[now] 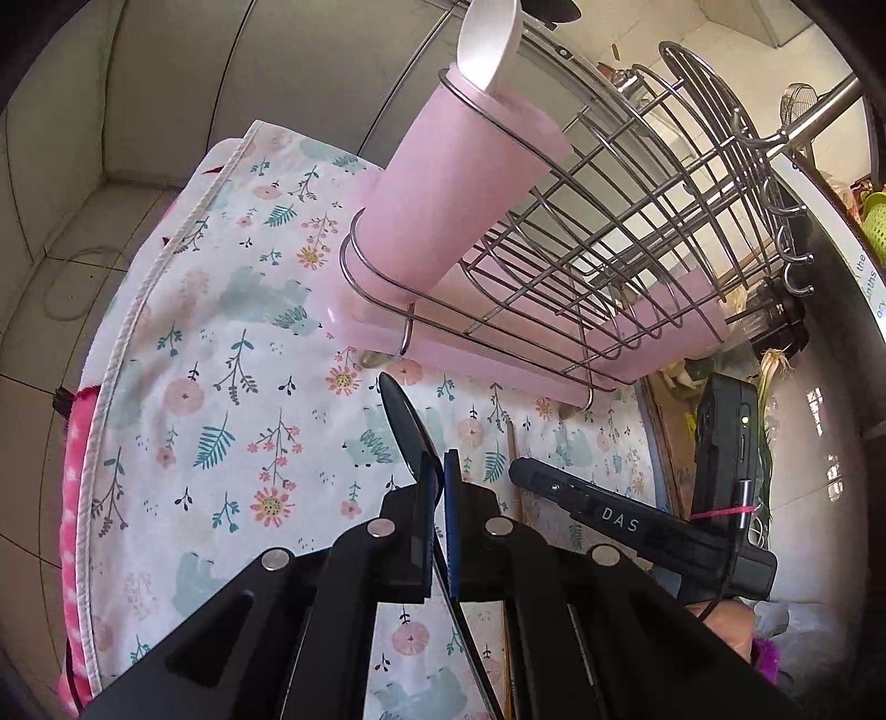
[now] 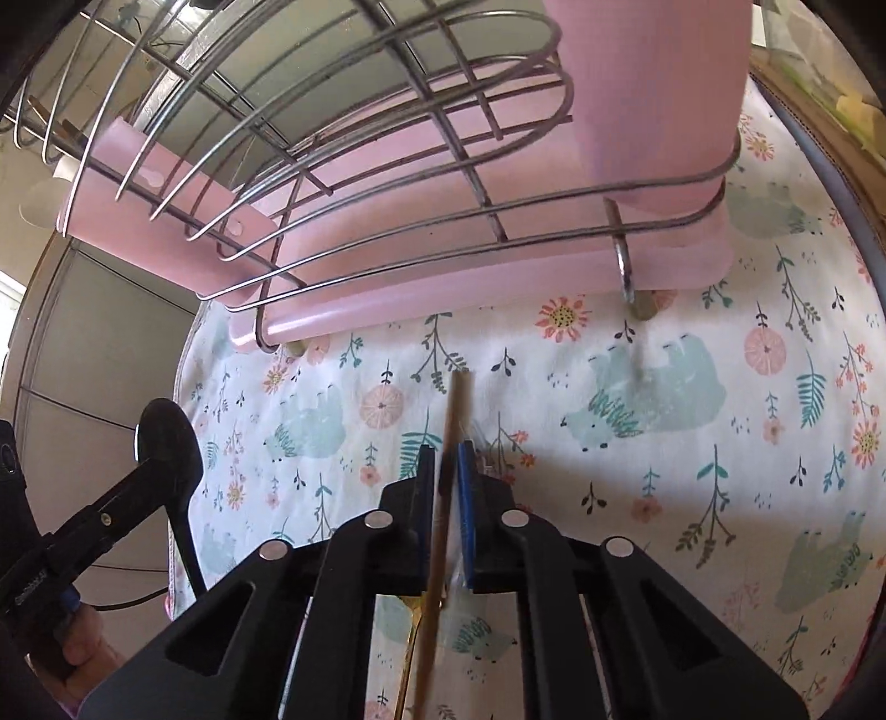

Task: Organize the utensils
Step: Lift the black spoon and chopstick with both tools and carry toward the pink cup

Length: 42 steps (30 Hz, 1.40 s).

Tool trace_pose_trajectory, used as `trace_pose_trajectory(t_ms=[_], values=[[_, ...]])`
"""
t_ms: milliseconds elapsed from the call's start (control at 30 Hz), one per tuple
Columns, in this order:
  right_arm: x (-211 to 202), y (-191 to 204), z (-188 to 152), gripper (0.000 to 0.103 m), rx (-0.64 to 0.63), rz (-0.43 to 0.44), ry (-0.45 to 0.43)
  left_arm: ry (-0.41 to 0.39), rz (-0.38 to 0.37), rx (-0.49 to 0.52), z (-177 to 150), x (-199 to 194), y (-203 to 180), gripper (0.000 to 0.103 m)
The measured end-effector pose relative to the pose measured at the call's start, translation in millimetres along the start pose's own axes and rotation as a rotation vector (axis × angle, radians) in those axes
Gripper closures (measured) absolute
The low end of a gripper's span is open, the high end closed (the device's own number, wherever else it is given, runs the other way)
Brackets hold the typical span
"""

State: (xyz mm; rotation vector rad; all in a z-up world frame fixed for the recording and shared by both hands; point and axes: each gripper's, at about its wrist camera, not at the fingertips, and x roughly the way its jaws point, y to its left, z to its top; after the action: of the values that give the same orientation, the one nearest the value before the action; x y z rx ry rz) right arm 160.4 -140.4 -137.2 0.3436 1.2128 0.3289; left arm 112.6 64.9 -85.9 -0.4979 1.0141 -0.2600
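My left gripper (image 1: 437, 471) is shut on a black spoon (image 1: 404, 421), bowl pointing toward the rack; it also shows in the right wrist view (image 2: 166, 443). My right gripper (image 2: 446, 465) is shut on a wooden chopstick (image 2: 451, 443) that points at the rack; a gold utensil handle (image 2: 410, 637) lies under it. Ahead stands a wire dish rack (image 1: 581, 232) on a pink tray (image 2: 443, 299), with a pink utensil cup (image 1: 443, 194) at its end holding a white spoon (image 1: 490, 39).
A floral cloth (image 1: 221, 360) covers the table; its edge drops to a tiled floor (image 1: 44, 277) on the left. Hooks (image 1: 786, 221) and clutter lie right of the rack. The right gripper shows in the left wrist view (image 1: 609, 515).
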Motion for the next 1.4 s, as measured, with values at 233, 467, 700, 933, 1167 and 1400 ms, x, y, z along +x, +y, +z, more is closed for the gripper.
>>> trace_pose_trajectory(t_ms=[233, 467, 700, 933, 1167, 1400], values=[[10.5, 2.7, -0.8, 0.096, -0.010, -0.014, 0.009, -0.012, -0.003, -0.005, 2.3, -3.0, 1.4, 0.100], [-21.6, -3.1, -7.7, 0.097, -0.008, 0.058, -0.092, -0.056, 0.014, 0.011, 4.2, -16.7, -3.2, 0.100], [-76.2, 6.2, -18.8, 0.097, -0.080, 0.078, -0.304, -0.149, 0.037, 0.022, 7.6, -37.7, -11.0, 0.100], [-125.6, 14.5, -27.3, 0.097, -0.137, 0.052, -0.508, -0.231, 0.075, 0.055, 8.5, -59.3, -22.7, 0.100], [-162.1, 20.2, -37.7, 0.097, -0.194, 0.005, -0.643, -0.313, 0.119, 0.088, 11.8, -81.0, -32.1, 0.100], [-190.6, 17.3, -48.8, 0.097, -0.209, 0.011, -0.713, -0.395, 0.156, 0.116, 12.4, -103.9, -46.5, 0.100]])
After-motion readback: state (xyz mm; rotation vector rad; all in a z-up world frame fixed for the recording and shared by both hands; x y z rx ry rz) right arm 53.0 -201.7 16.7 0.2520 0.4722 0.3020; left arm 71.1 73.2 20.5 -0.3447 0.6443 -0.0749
